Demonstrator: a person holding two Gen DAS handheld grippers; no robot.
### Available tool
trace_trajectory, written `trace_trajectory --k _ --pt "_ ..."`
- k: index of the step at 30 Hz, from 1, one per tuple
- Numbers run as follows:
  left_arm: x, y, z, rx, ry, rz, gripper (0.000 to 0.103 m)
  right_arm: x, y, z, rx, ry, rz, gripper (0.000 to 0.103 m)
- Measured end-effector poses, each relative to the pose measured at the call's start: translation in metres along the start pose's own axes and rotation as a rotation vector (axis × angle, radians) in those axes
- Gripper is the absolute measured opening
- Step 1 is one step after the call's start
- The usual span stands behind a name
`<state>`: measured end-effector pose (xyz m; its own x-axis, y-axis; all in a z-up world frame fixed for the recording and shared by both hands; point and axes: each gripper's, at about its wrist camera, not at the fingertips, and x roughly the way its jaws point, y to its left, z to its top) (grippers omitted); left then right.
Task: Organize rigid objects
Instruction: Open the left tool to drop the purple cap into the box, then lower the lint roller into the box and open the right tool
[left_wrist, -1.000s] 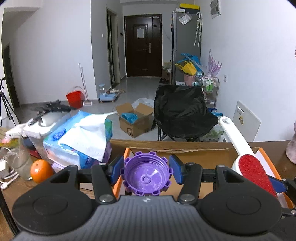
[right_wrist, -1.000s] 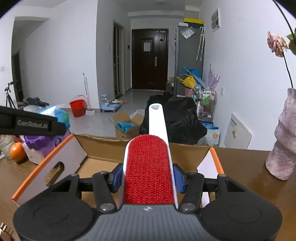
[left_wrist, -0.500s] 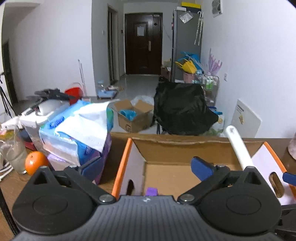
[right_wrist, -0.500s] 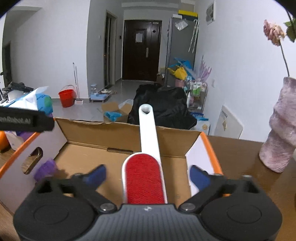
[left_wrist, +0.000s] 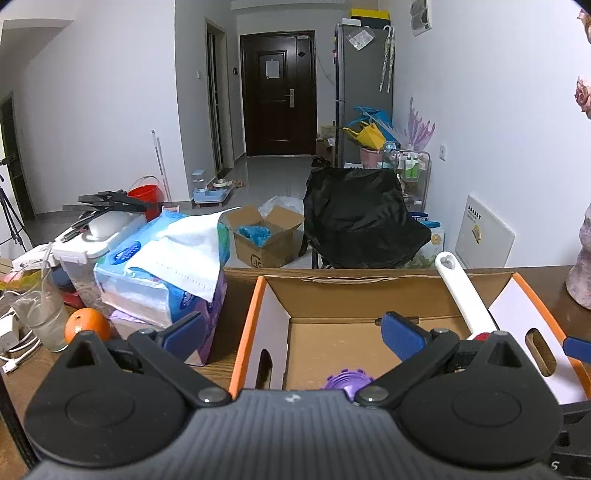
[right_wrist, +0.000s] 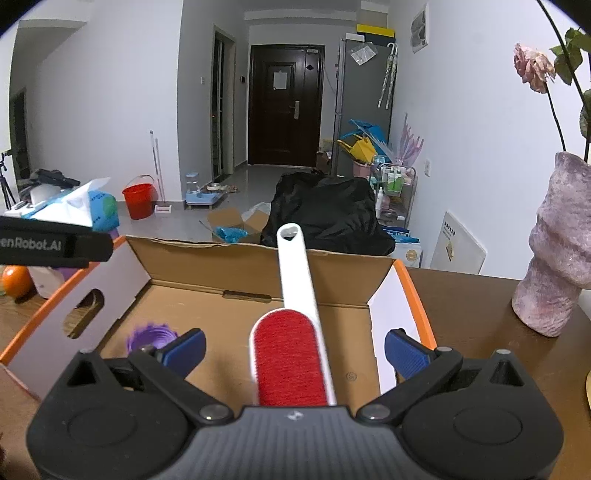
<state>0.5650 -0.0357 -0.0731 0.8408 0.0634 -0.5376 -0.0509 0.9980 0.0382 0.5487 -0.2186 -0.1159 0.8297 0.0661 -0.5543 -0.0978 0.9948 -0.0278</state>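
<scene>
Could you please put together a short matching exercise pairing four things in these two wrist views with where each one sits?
Things:
1. lint brush
2. purple cap
3. orange
4. vase

Places:
A. on the table, left of the cardboard box
B. on the table, right of the box
C. in the box, handle leaning on the far wall
D. on the box floor, near its left wall

Pairs: 1-C, 2-D, 3-A, 4-B
</scene>
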Motion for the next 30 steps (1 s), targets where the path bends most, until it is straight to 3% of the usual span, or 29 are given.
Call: trace_trajectory --k 14,30 --pt "-0.044 0.007 -0.014 0.017 0.007 0.011 0.103 -0.045 0.002 -0.008 0.020 -0.023 0.018 0.103" --pt "-0.125 0.010 -0.044 0.015 -0.010 -0.005 0.103 -0.129 -0.004 -0.034 0.041 -0.072 0.016 0.103"
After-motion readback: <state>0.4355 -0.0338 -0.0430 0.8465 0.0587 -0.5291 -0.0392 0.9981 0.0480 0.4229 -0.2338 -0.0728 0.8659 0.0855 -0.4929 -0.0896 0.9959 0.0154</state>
